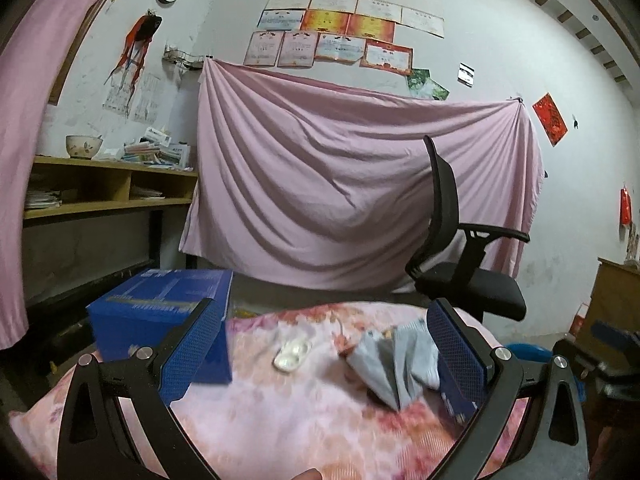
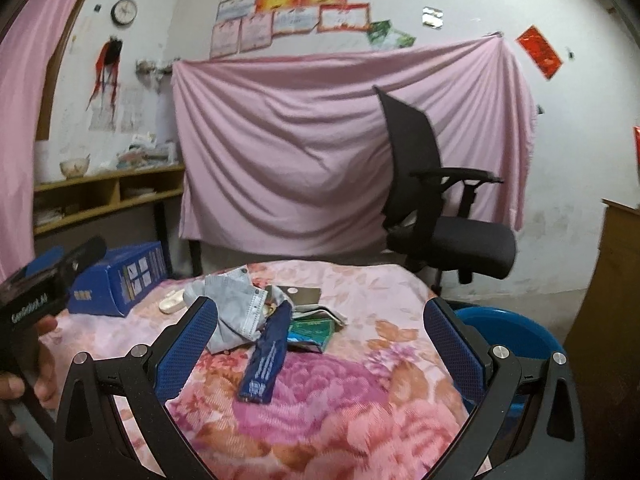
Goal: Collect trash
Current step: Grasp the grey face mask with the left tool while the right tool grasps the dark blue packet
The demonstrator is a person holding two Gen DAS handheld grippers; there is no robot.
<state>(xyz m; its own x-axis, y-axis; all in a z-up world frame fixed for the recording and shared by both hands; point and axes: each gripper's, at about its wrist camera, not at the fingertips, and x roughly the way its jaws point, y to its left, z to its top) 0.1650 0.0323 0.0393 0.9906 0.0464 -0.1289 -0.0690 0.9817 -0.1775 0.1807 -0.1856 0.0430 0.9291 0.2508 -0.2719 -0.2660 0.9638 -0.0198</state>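
Approach step, nothing picked up yet. Left to right on the floral bedspread (image 2: 320, 400): blue box (image 2: 120, 284) at the left edge, small white blister-like piece (image 2: 171, 302) (blurry, possibly a pill pack), crumpled grey face masks (image 2: 236, 316), dark blue wrapper (image 2: 266, 356) lying flat, green packet (image 2: 312, 330), blue bin (image 2: 508, 328) off the right side. Left gripper (image 1: 324, 344) hovers over the masks, fingers spread wide, empty. Right gripper (image 2: 320, 336) fingers also spread, empty, wrapper between them. Next move likely: lower, pinch the thin flat wrapper, carry it right to the bin.
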